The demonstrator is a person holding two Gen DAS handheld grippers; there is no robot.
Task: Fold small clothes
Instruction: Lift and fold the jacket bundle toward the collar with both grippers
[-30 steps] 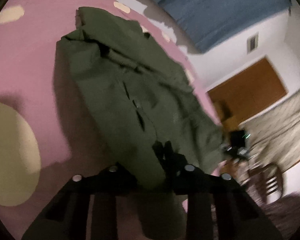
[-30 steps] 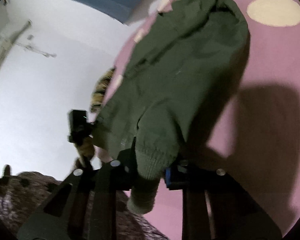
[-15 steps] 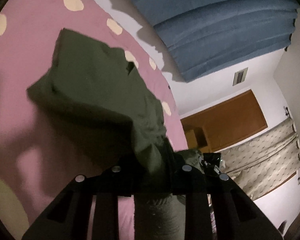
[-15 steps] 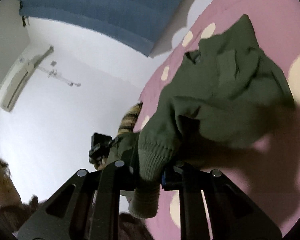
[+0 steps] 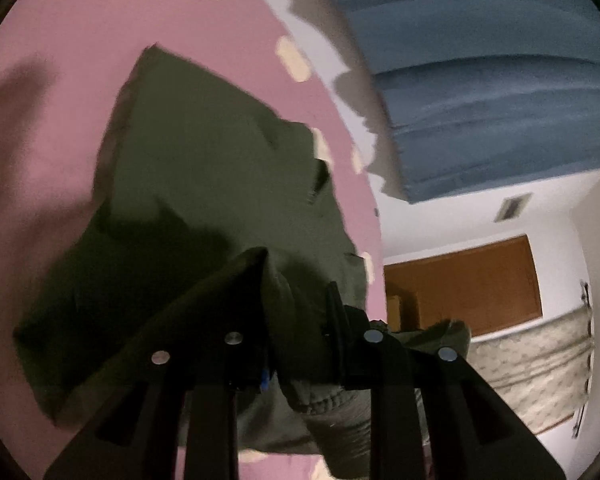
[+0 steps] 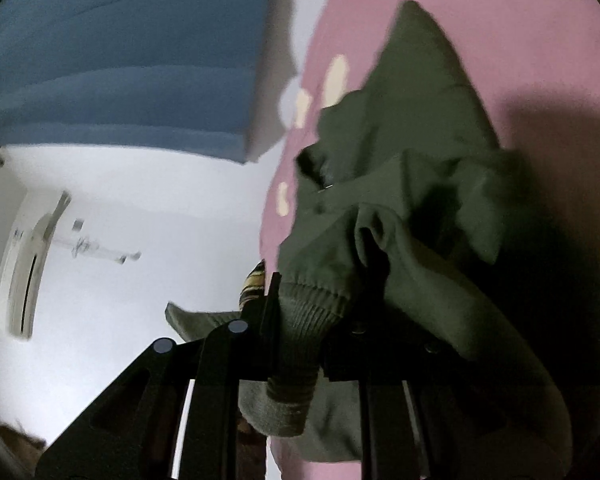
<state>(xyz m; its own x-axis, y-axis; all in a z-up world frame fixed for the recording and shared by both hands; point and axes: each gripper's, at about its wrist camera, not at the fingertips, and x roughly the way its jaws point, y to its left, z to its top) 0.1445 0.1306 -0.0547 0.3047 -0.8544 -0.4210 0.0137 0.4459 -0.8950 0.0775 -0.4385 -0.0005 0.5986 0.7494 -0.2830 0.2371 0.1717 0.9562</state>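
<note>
A small olive green sweater [image 5: 204, 184] lies partly on a pink bedspread [image 5: 60, 60] with cream dots. My left gripper [image 5: 300, 304] is shut on a bunched edge of the sweater; cloth drapes over its left finger and hangs below the jaws. In the right wrist view the same sweater [image 6: 420, 152] is doubled over toward the camera. My right gripper [image 6: 320, 304] is shut on the ribbed cuff [image 6: 312, 320], which pokes down between the fingers. The right finger of that gripper is hidden under cloth.
A blue curtain [image 5: 480, 92] and white wall stand behind the bed. A brown wooden door [image 5: 468, 280] and patterned curtain [image 5: 540, 364] are at the right. An air conditioner [image 6: 24, 264] hangs on the wall. A striped cloth [image 6: 254, 280] peeks beside the bed's edge.
Both grippers have carried their held edges forward over the sweater, folding it onto itself. The flat spread garment now looks shorter and bunched, and both views have rolled.
</note>
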